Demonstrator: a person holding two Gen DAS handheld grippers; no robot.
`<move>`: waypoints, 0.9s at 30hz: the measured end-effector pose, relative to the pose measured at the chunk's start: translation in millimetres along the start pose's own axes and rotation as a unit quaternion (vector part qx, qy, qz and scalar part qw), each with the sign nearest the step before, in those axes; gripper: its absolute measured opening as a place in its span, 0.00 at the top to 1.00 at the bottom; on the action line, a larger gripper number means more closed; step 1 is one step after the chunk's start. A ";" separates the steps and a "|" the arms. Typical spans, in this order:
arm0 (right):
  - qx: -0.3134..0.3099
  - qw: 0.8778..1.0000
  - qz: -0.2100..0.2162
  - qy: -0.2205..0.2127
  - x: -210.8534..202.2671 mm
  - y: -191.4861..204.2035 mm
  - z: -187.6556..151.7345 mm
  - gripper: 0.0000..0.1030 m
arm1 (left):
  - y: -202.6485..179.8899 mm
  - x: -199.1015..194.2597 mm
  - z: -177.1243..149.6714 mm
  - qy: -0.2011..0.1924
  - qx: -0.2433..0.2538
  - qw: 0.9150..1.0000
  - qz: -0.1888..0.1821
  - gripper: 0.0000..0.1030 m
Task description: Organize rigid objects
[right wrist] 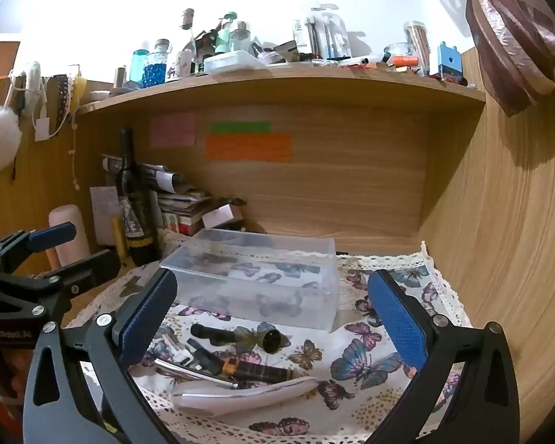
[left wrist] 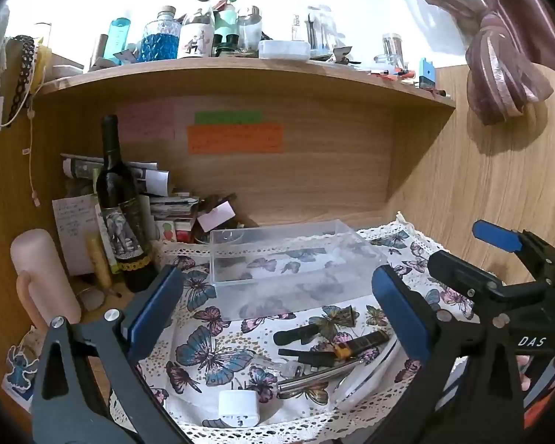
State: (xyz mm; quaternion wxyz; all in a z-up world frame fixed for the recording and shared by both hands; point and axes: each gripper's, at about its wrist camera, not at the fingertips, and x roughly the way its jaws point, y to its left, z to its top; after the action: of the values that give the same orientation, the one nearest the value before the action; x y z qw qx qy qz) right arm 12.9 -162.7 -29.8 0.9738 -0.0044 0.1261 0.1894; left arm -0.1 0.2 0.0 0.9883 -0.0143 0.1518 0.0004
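While both claws are hanging wide apart w/ nothing between the pads, the scene is reading as the start of the sort: nothing is sitting in the box yet.

Left wrist view, going left to right: a pink cylinder (left wrist: 42, 277) and a dark wine bottle (left wrist: 120, 214) are standing at the left edge, probably parked off the butterfly cloth (left wrist: 211, 359) to keep the work area free. The left claw (left wrist: 277, 318) is framing the centre, released, tilted a bit down toward the clutter. The clear plastic box (left wrist: 296, 255) is sitting mid-frame on the cloth, open top up, behind the loose items, likely placed there as the drop target. Low centre, a white charger block (left wrist: 238, 409) is lying near the bottom edge. Right of it, a pile of small rigid things: a black tube (left wrist: 296, 335), a dark patterned pen (left wrist: 362, 342), a metal bar (left wrist: 314, 379) & a white curved piece (left wrist: 366, 377), touching or overlapping. The right claw (left wrist: 473, 255) is showing at the far right, also spread.

Right wrist view: the left claw is sitting at the left edge; the box is upper centre; the pile is lying just below, between the right claw's pads but untouched. The desk wall (right wrist: 499, 222) is closing off the right side.

Judgement: the pile is tangled, so singling out one item looks like the first need.
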 end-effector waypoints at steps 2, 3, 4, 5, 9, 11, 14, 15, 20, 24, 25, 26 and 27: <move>-0.002 1.000 -0.001 -0.001 -0.5 0.1 -0.1 0.00 | 0.1 0.1 0.1 0.000 0.000 1.000 0.000 0.00; -0.003 1.000 -0.001 -0.001 -0.5 0.2 0.0 0.00 | 0.2 0.2 0.3 0.000 -0.001 1.000 0.000 0.00; -0.004 1.000 -0.001 0.000 -0.3 0.4 0.0 0.00 | 0.1 -0.1 0.0 -0.002 -0.001 1.000 0.000 0.00; -0.006 1.000 -0.002 0.000 -0.2 0.6 0.0 0.00 | 0.0 0.0 0.1 -0.001 -0.001 1.000 0.000 0.00; -0.010 1.000 -0.005 -0.002 2.1 1.8 0.3 0.00 | -0.3 0.0 0.2 -0.003 -0.001 1.000 0.000 0.00; -0.003 1.000 0.001 -0.004 -1.6 -0.8 -0.9 0.00 | -0.7 0.3 0.0 -0.003 -0.001 1.000 0.001 0.00; -0.004 1.000 0.000 -0.005 0.0 -1.6 -1.5 0.00 | -0.5 0.1 0.1 -0.004 -0.001 1.000 0.001 0.00; -0.003 1.000 0.000 -0.006 0.3 -2.1 -1.7 0.00 | -0.7 0.2 0.2 -0.004 -0.001 1.000 0.001 0.00; -0.004 1.000 -0.002 -0.008 -2.5 1.6 0.2 0.00 | 0.5 -2.2 4.3 -0.005 -0.001 1.000 0.000 0.00; -0.004 1.000 -0.003 -0.010 -3.3 1.5 0.1 0.00 | -0.3 -2.4 3.2 -0.007 0.000 1.000 0.001 0.00; -0.005 1.000 -0.004 -0.010 -3.6 2.2 0.4 0.00 | 0.1 -3.6 3.6 -0.007 0.000 1.000 0.001 0.00; -0.005 1.000 -0.005 -0.011 -4.5 1.2 0.1 0.00 | 0.5 -3.6 4.1 -0.007 0.000 1.000 0.001 0.00; -0.005 1.000 -0.005 -0.011 -5.1 1.0 0.4 0.00 | 0.4 -3.6 4.7 -0.008 0.001 1.000 0.002 0.00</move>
State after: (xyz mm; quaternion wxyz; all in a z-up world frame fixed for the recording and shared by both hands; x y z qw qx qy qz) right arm 8.0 -163.7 -28.2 0.9760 -0.0073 0.1143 0.1852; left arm -2.1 0.8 5.5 0.9894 -0.0135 0.1443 0.0020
